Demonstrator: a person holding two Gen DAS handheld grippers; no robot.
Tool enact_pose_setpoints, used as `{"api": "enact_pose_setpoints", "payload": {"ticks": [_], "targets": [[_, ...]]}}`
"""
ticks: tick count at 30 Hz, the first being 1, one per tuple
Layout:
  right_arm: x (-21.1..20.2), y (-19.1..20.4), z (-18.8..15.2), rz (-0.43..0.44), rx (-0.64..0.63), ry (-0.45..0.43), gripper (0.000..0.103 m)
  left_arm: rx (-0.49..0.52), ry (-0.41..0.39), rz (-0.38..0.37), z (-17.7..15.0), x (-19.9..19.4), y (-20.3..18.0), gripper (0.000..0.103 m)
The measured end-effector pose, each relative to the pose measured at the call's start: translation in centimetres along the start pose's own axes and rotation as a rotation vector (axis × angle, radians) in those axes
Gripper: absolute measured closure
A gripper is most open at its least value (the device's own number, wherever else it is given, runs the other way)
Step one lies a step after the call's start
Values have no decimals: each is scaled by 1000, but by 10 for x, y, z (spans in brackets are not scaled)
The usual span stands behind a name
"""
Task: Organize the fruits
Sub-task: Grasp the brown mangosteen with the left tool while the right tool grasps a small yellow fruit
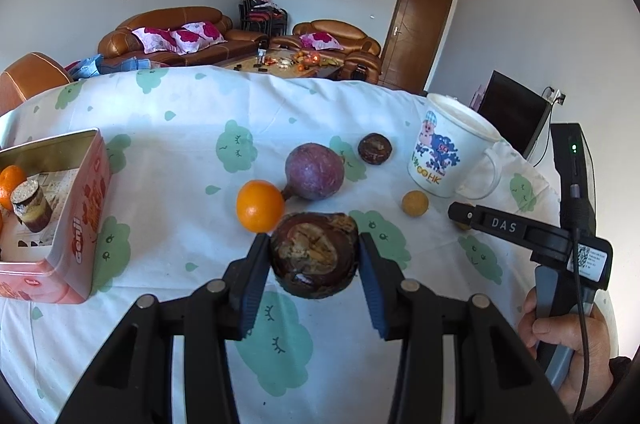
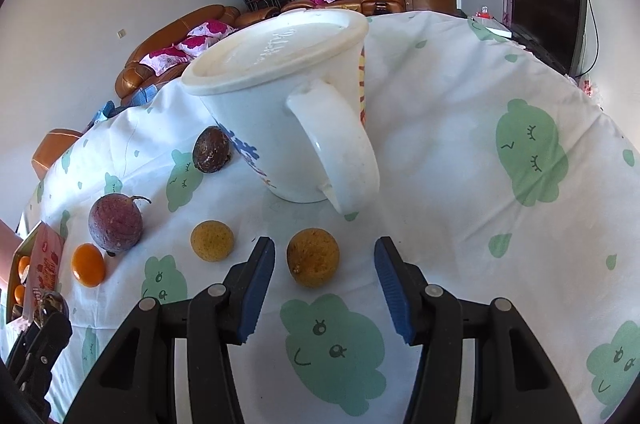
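In the left wrist view my left gripper (image 1: 314, 256) is open, its pads on either side of a dark brown broken fruit (image 1: 314, 258) lying on the cloth; a small gap shows at each pad. Just beyond lie an orange (image 1: 260, 205), a purple passion fruit (image 1: 315, 171), a small dark fruit (image 1: 374, 148) and a small yellow fruit (image 1: 415, 203). In the right wrist view my right gripper (image 2: 325, 266) is open around a yellow-brown fruit (image 2: 313, 252) on the table, not touching it. A second yellow fruit (image 2: 212, 240) lies to its left.
A pink tin box (image 1: 80, 207) at the left holds an orange and a small jar. A white lidded mug (image 2: 288, 111) stands right behind the right gripper. The table has a white cloth with green prints (image 2: 480, 183). Sofas and a door are behind.
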State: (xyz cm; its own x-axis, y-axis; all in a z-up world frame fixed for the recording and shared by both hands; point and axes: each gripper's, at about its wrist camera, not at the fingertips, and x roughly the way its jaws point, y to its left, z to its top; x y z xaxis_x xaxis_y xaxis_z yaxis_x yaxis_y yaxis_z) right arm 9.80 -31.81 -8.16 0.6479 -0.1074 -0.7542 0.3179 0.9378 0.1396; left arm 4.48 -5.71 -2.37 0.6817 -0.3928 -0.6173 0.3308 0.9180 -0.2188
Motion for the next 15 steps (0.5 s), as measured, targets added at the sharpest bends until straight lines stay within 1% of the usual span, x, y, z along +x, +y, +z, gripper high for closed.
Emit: {"api": "enact_pose_setpoints", "payload": {"ticks": [1, 2, 3, 6, 7, 9, 11, 15], "targets": [[0, 3, 0, -14, -14, 2, 51, -9, 2, -1, 0, 1, 1, 58], [0, 4, 0, -13, -23, 3, 65, -16, 7, -1, 0, 2, 3, 58], [-1, 4, -1, -6, -25, 4, 74, -23, 11, -3, 0, 2, 4, 58], [-7, -1, -7, 26, -16, 0, 76, -41, 9, -6, 0, 3, 8, 58], [-10, -4, -10, 50, -3, -11, 76, -44, 9, -6, -1, 3, 8, 58], [-24, -11, -14, 122, 22, -73, 76, -49, 9, -4, 0, 4, 9, 58], [-43, -12, -21, 181, 20, -159, 76, -52, 1, -2, -1, 2, 9, 58], [-73, -2, -37, 235, -10, -278, 76, -40, -29, 1, -1, -3, 7, 58]]}}
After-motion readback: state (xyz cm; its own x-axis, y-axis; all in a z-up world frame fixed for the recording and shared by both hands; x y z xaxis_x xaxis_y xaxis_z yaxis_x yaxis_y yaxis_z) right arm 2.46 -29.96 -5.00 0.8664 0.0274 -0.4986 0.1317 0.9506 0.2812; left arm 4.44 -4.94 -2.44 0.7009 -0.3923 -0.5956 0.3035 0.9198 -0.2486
